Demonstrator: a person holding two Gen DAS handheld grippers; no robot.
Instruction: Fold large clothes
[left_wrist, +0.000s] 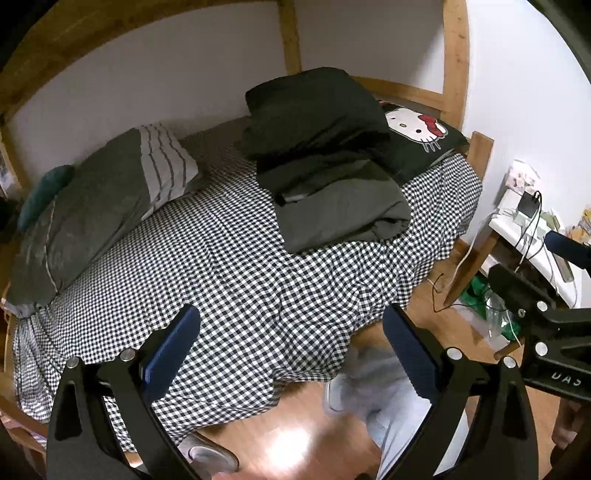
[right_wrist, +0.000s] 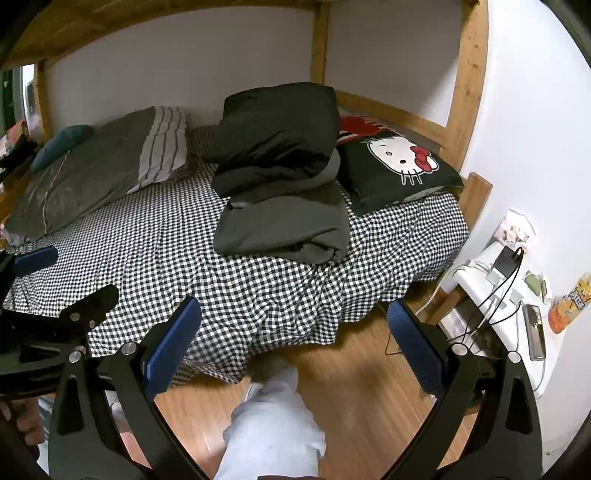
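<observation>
Both tools, left tool (left_wrist: 291, 347) and right tool (right_wrist: 295, 343), gape wide (empty) above the bed (right_wrist: 207, 266).

**Words and pictures you can read**

The right gripper (left_wrist: 554, 380) has white letters on its black body. They are upside down and look like "CAS". The black pillow (right_wrist: 397, 168) shows a white cat face with a red bow, but no words.

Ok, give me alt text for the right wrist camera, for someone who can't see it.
Open right tongs hang empty over a wood floor, facing a bed with a black-and-white checked sheet. A stack of folded dark clothes sits on the bed beside a Hello Kitty pillow; the left tongs show at the left edge.
</observation>
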